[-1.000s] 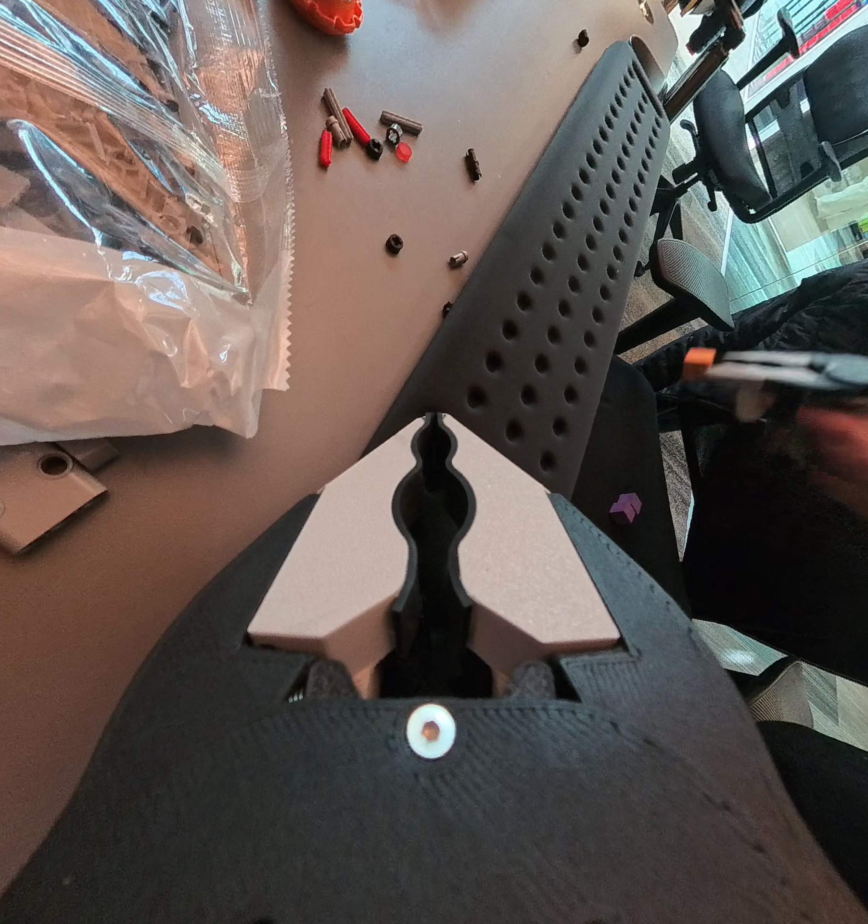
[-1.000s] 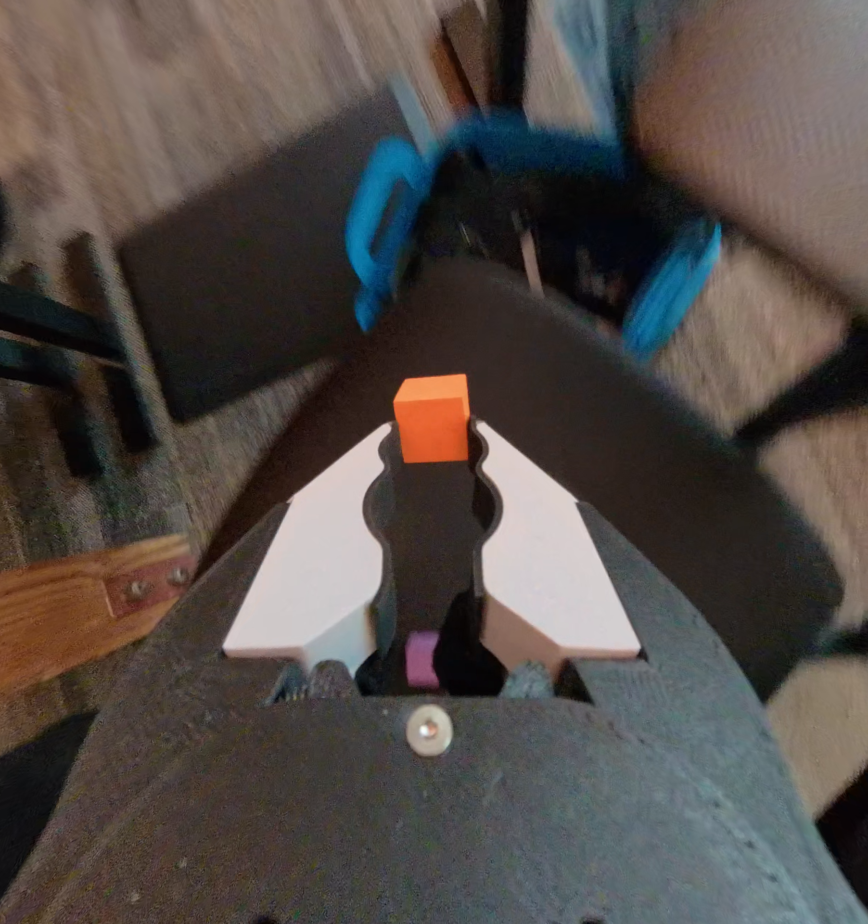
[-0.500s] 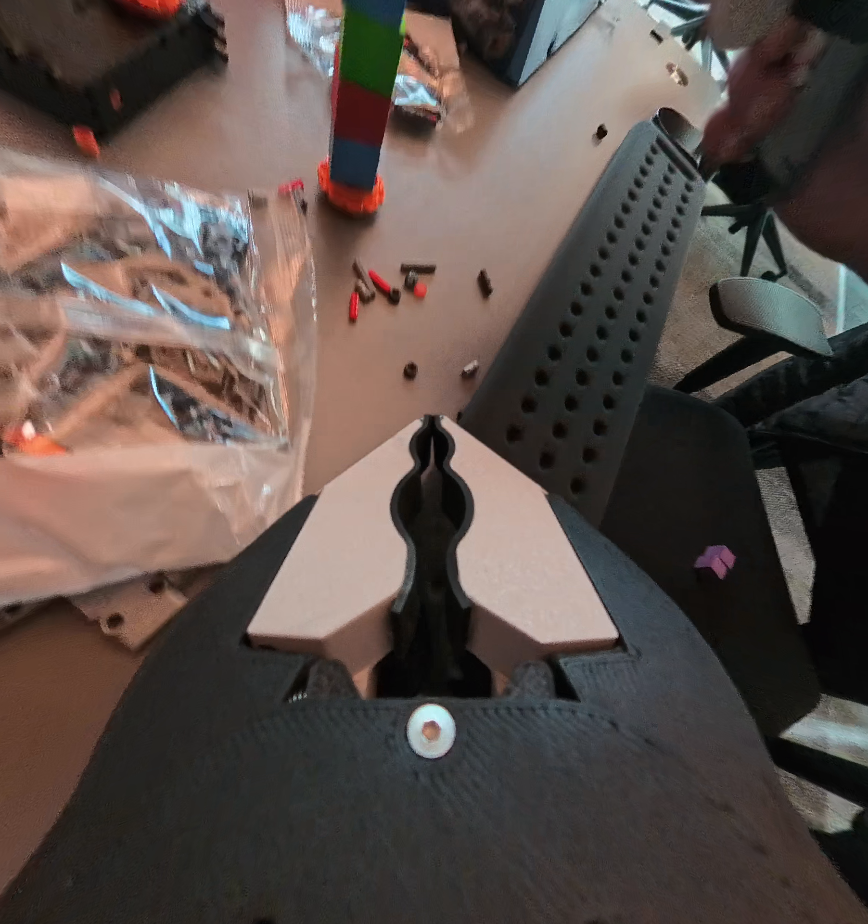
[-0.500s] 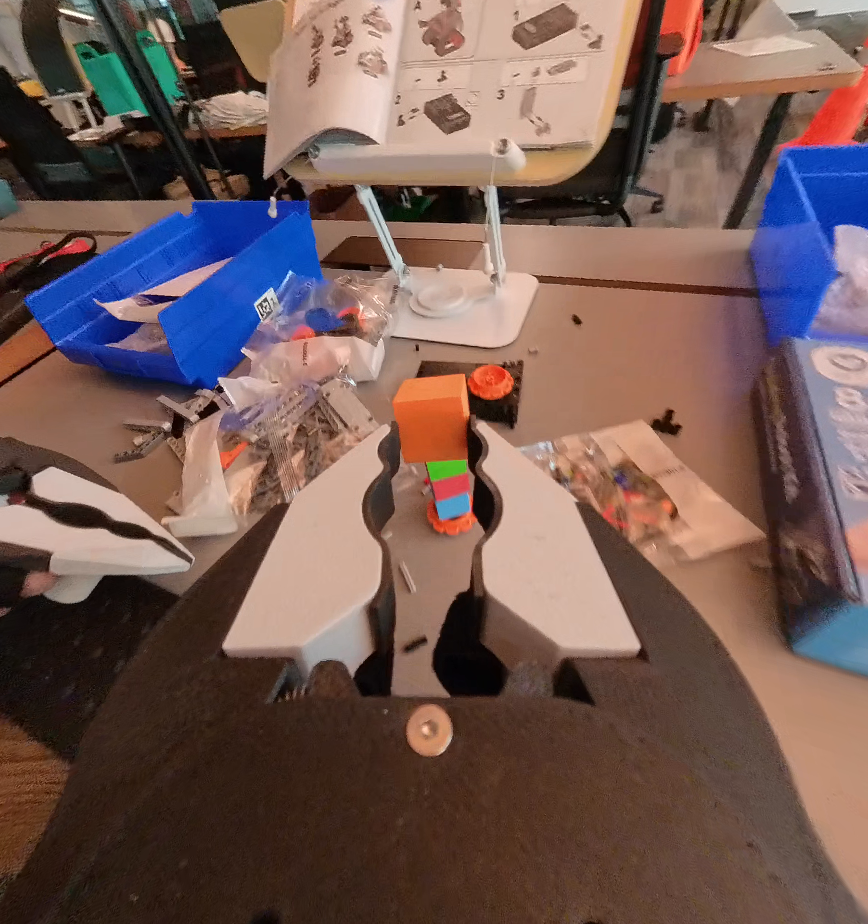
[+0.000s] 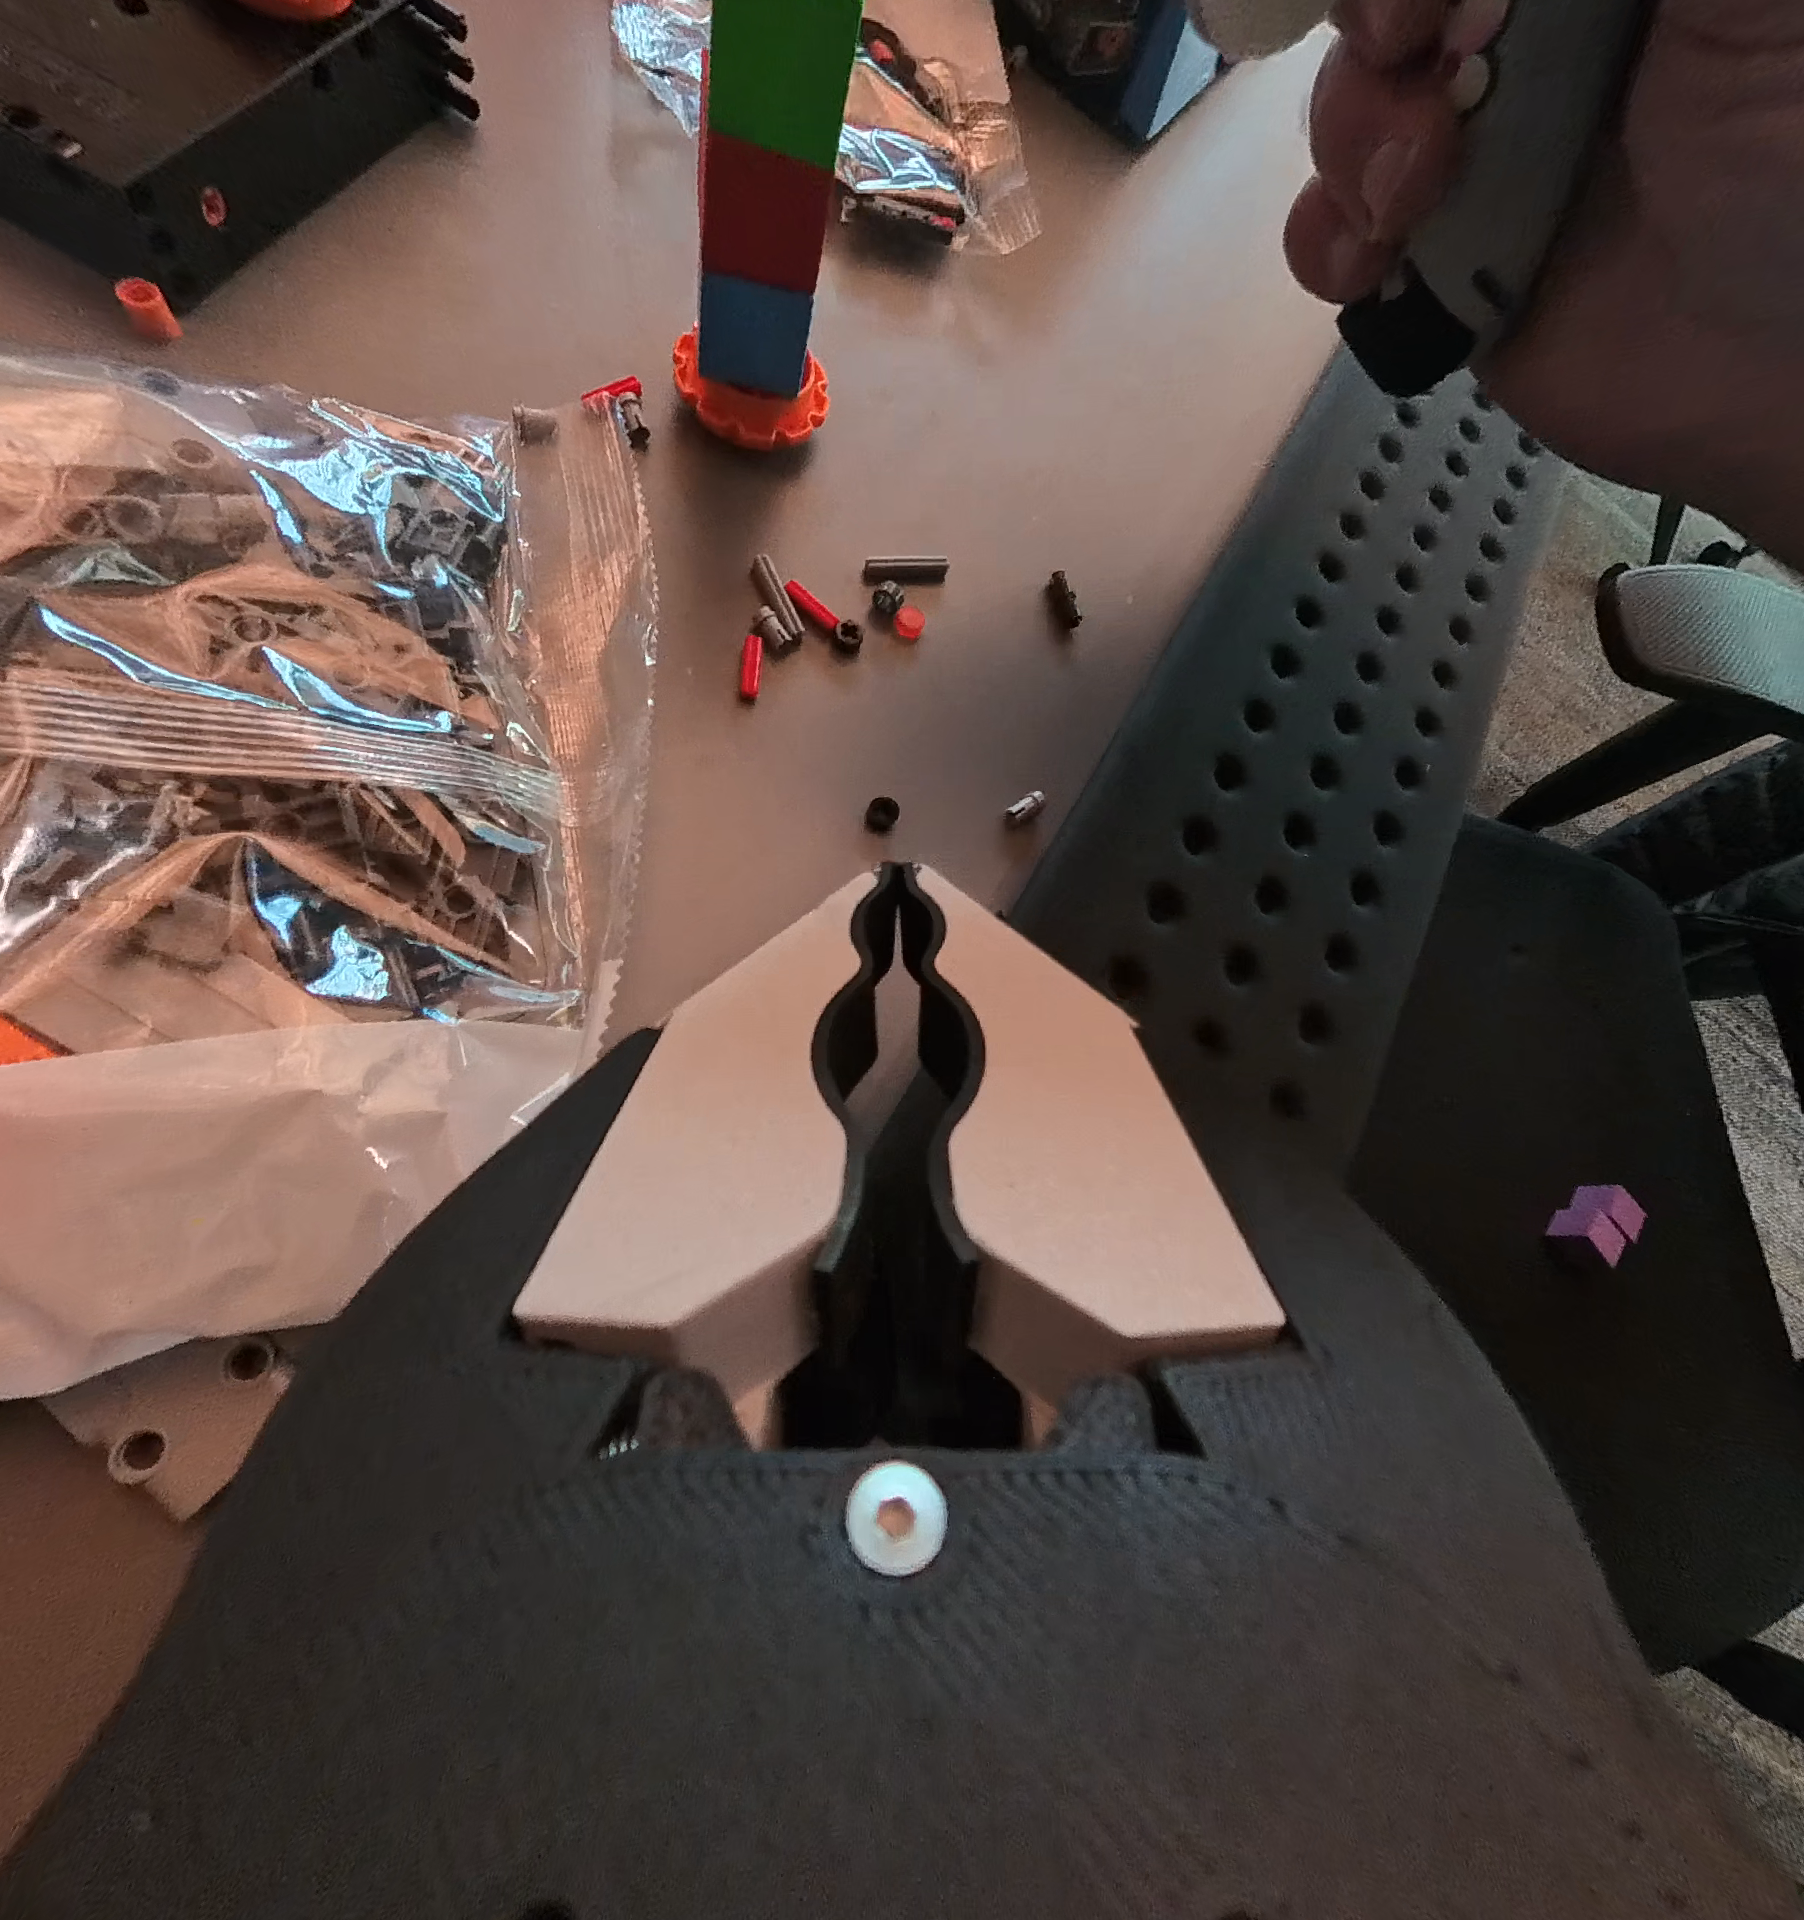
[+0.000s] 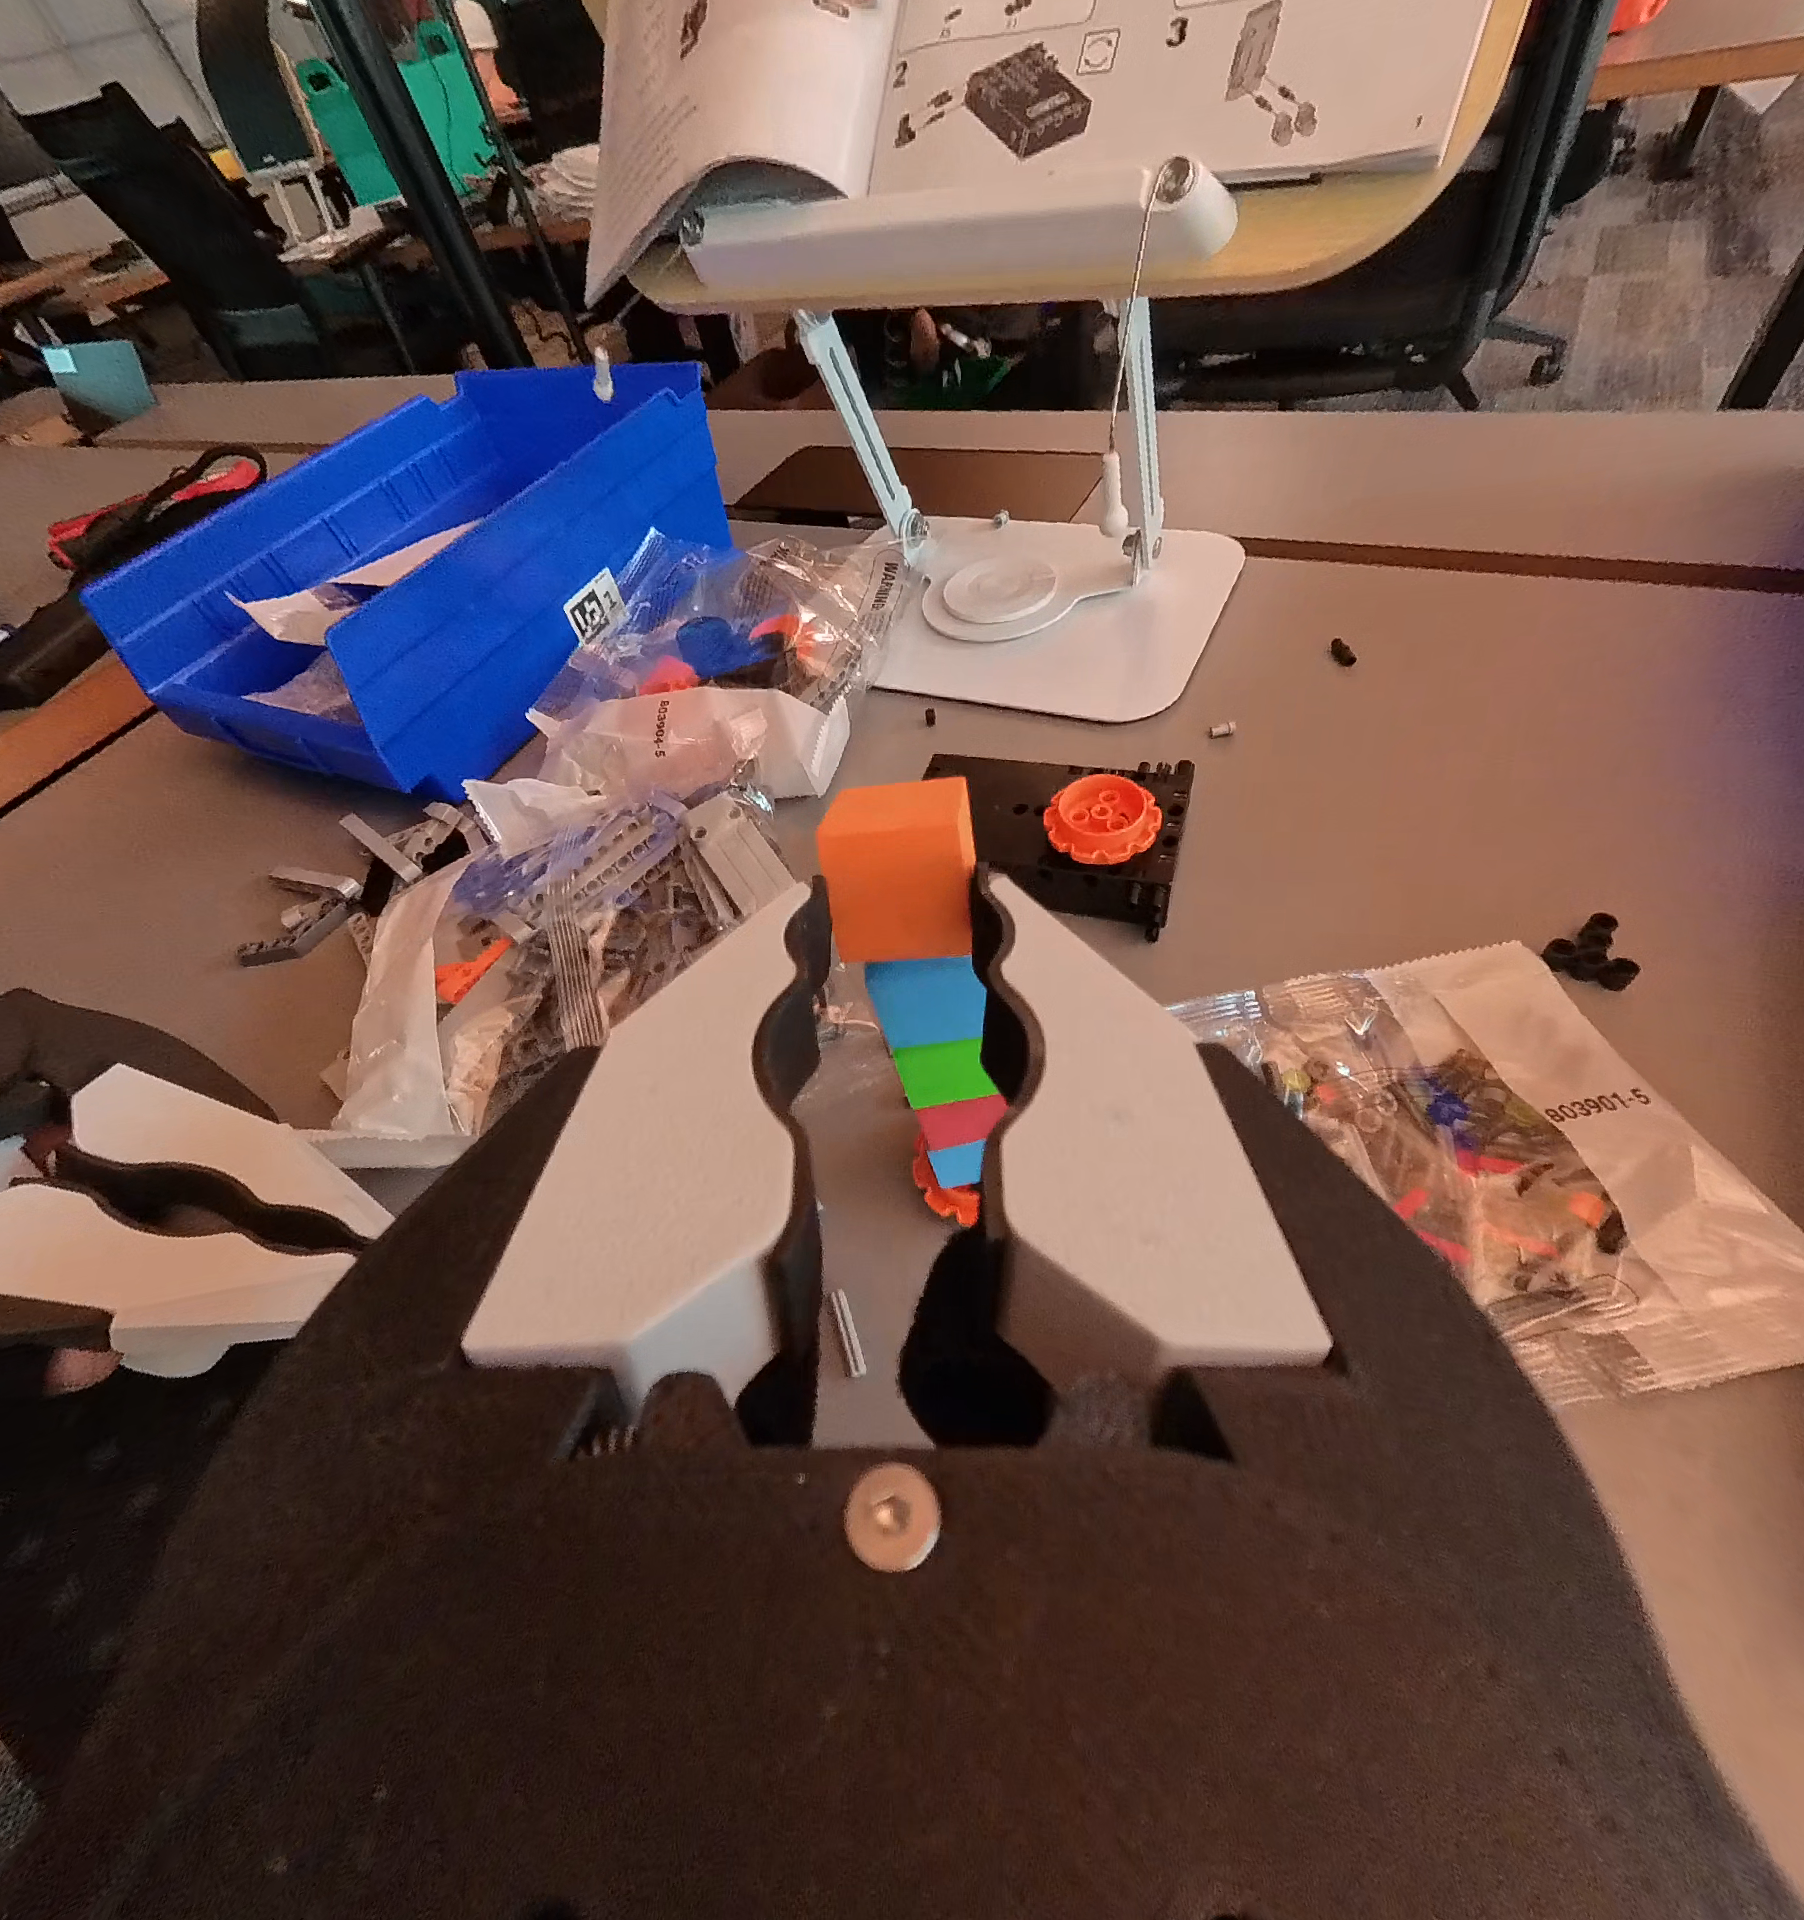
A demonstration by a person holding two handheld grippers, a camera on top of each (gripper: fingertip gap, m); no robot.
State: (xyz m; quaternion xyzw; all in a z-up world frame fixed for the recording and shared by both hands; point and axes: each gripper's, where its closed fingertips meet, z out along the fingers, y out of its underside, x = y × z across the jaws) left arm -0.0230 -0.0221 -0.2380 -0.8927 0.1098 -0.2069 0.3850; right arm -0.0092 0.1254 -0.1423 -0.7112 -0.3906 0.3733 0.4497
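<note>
Fingertips of the right tool (image 6: pixel 898 894) clamp an orange block (image 6: pixel 896 868) just above a colored block tower (image 6: pixel 945 1086) on the worktop (image 6: pixel 1449 790). Left tool (image 5: pixel 898 883) is closed and empty, with a plastic bag of parts (image 5: pixel 243 748) to its left and small pins (image 5: pixel 836 613) ahead.

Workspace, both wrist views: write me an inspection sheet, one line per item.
Surface: grey-brown table, much of it covered with loose parts.
Job's things: orange cube held above a block tower of blue, green, red and blue blocks that stands on an orange gear.
Clutter: clear parts bags, blue bin, black plate, small pins, purple block on a chair seat.
Grippers: left gripper shut and empty, over the table edge; right gripper shut on the orange cube.
Cables: nothing seen.
Surroundings: white book stand with an open booklet, office chairs, further desks.
</note>
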